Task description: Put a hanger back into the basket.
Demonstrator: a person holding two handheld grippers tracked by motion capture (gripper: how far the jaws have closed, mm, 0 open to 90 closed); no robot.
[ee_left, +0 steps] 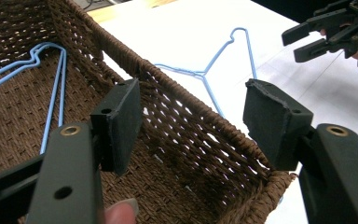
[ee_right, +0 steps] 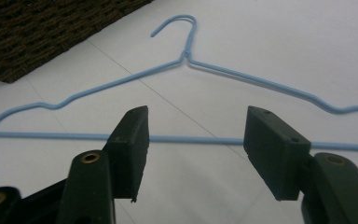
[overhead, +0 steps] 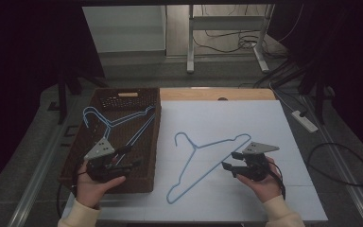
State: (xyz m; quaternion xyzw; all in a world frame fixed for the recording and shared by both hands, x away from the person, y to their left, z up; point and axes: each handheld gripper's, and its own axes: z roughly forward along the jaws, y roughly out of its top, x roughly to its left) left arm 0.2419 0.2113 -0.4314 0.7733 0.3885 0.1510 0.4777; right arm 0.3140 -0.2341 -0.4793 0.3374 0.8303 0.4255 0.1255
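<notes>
Power strip [overhead: 304, 120] on floor, beyond and right of right gripper [overhead: 231, 161]. Black cable loop [overhead: 340, 163] on its right. White desk legs [overhead: 189, 47] and tangled cables [overhead: 227, 43] far beyond it.

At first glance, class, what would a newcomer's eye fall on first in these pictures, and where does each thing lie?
The thin blue wire hanger lying flat on the white table sheet stands out first, with the open right gripper near its bottom bar. Next comes the brown woven basket at the table's left, holding more blue wire hangers, with the open left gripper held over its near end.
</notes>
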